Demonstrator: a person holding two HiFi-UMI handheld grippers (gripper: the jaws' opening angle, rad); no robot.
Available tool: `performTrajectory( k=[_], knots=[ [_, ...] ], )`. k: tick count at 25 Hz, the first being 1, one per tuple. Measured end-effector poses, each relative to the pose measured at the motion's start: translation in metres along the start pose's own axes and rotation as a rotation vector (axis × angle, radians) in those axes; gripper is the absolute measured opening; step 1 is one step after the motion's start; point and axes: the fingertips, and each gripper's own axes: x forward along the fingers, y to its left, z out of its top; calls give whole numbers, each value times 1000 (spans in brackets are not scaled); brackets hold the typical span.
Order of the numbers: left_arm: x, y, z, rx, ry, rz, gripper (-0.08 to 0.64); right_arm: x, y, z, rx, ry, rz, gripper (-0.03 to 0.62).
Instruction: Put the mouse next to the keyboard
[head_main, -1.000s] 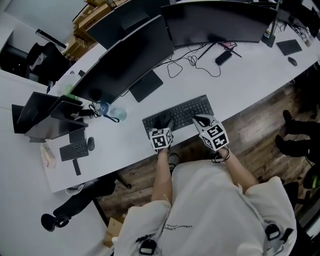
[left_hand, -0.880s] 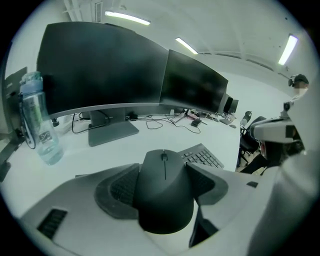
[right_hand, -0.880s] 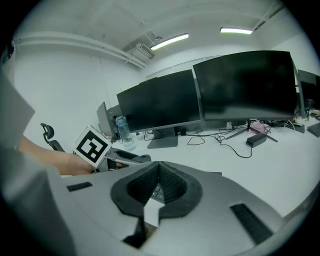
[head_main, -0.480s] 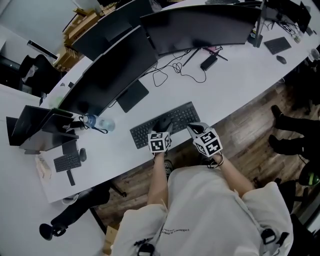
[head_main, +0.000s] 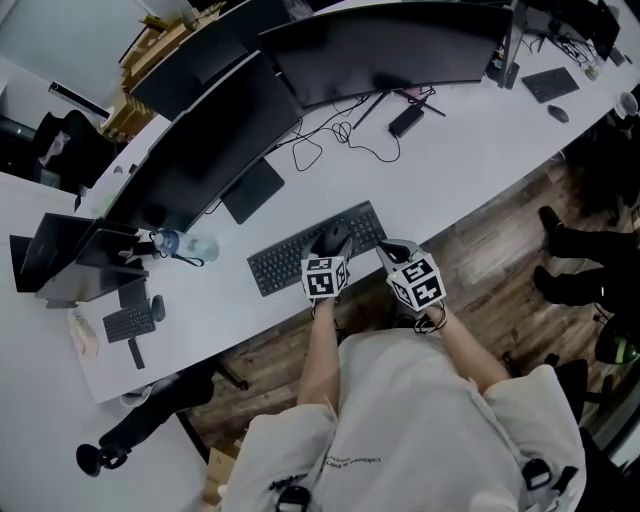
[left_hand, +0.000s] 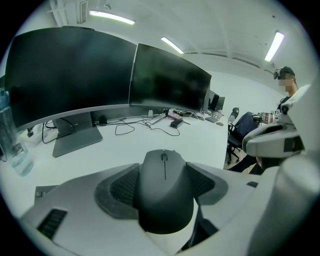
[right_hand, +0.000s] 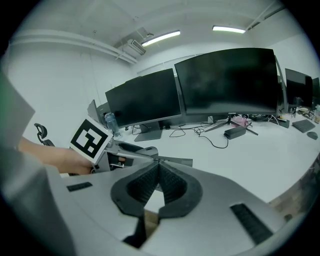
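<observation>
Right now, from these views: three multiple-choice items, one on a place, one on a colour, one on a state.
1. Where is the dark grey plastic computer mouse?
A. between the left gripper's fingers
B. beside the bottle
C. on the floor

2. What colour is the flat rectangular keyboard?
A. white
B. black
C. red

3. The right gripper is:
A. wide open
B. shut on a cable
C. shut, empty

Answers: 1 A, the padded fingers press its sides; 2 B, it is dark against the white desk; 3 C, its fingers meet with nothing between.
</observation>
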Motion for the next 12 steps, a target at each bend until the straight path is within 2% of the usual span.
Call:
performTrajectory(
  k=[12],
  knots=[
    [20, -42, -4, 71, 62, -44, 299, -7, -20, -1, 19, -4, 8, 5]
  ],
)
